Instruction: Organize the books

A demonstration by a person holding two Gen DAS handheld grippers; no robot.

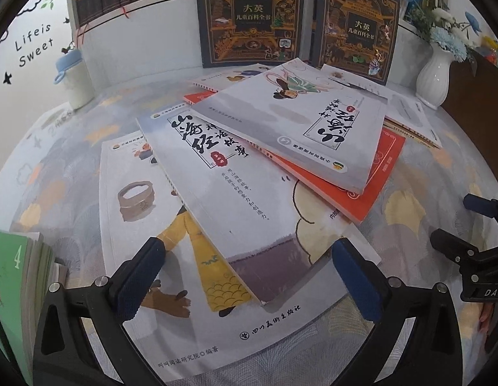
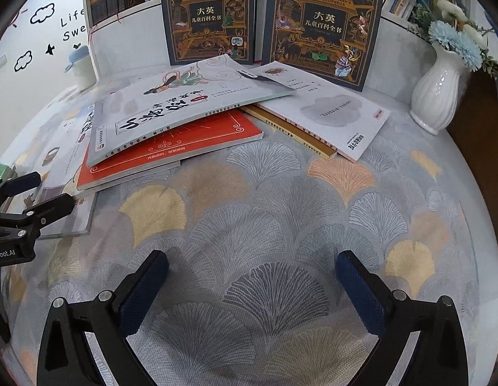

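Across the patterned tablecloth, overlapping pale and red books; both tools spread, empty.

The tablecloth is a woven cloth with a rough, matt weave, and the white vase looks like glossy glazed ceramic. The paper books have smooth covers with a soft shine. Both grippers are matt black plastic with small metal screws and textured blue pads.

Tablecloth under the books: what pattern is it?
Pale grey tablecloth printed with ginkgo-leaf fans in grey, yellow and orange; clearest in the right wrist view.
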